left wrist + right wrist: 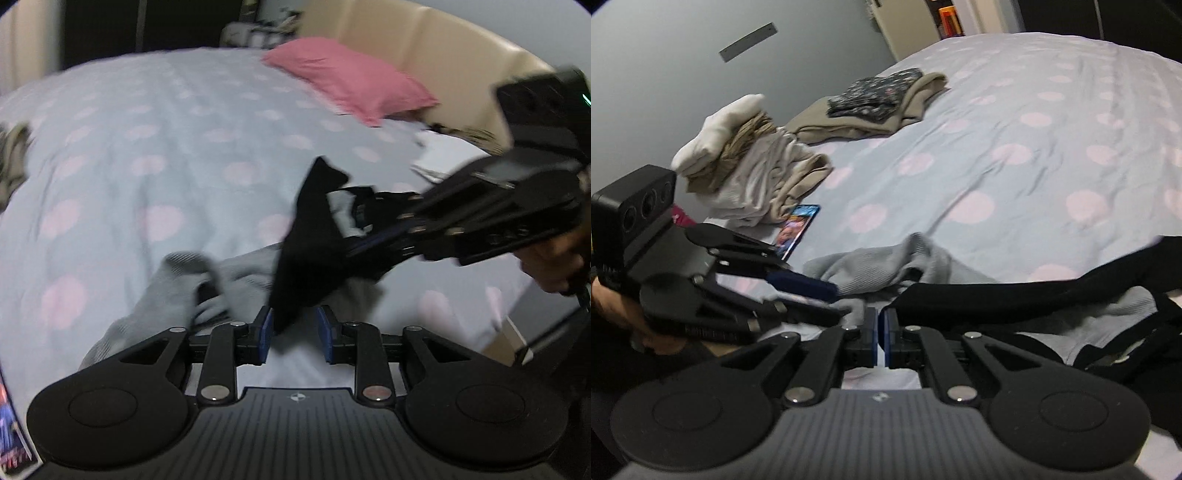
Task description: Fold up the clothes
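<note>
Across the whole scene spreads the bed (1015, 155), its smooth pale-blue cover printed with soft pink dots and creased in long shallow folds. At its head you have a padded cream headboard (436, 48) and a plump pink pillow (351, 79). Near your grippers lies a crumpled grey ribbed-knit garment (886, 264), with a matte black garment (1015, 291) draped over it and trailing off to the right. Along the far left edge sit two stacks: a rumpled pile of white and tan clothes (750, 173), and beyond it a flat beige piece topped by a dark speckled folded item (875, 92). Just beside the white pile lies a phone (796, 229) with a colourful picture on it; no writing can be read.

Your right gripper (881, 328) has its blue pads pressed together, pinching the edge of the black garment. Your left gripper (297, 330) stands with its jaws apart, a hanging corner of the black fabric between the pads and brushing the left one, not clamped
</note>
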Demonstrator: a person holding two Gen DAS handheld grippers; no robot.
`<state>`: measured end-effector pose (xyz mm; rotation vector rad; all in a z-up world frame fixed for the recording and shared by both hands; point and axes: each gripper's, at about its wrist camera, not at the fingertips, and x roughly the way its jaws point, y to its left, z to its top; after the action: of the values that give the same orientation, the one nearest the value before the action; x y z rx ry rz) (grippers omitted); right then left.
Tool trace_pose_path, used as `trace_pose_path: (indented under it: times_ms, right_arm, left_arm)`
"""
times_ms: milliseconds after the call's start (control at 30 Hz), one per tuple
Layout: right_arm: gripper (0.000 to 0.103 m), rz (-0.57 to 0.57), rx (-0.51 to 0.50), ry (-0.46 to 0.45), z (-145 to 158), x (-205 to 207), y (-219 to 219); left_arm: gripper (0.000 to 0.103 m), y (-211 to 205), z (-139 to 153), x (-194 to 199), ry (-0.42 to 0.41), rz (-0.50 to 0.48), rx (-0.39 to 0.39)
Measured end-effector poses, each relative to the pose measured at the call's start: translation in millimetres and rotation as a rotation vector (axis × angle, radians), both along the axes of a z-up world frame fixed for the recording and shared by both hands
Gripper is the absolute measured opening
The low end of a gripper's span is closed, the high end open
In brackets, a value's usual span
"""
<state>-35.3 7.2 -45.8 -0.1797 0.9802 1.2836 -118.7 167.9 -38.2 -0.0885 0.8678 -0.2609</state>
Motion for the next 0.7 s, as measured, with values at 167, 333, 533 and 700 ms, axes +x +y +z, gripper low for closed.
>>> trace_pose_path:
  times_ms: [167, 333, 533, 700]
  right_arm:
    - [0.001, 0.035, 0.029, 0.003, 10.0, -7.6, -0.1]
    - [0.001, 0.033, 0.016, 0.018, 7.0, -9.4, -2.0]
    - [0.001, 0.085, 0.063, 0.097, 11.3, -16.2, -2.4]
    - [0.007, 0.112, 0.092, 0.120, 19.3, -19.5, -4.5]
  left_arm:
    - [0.053, -26.8, 3.4, -4.6, -0.105, -0.077, 0.114]
    - [0.053, -42.2, -6.3, 0.2, -0.094, -0.111, 0.204]
    - [0.039, -50.8, -11.8, 2.9, -0.112, -0.139, 0.258]
    - [0.005, -26.3, -5.8, 9.9, -0.038, -0.061, 0.145]
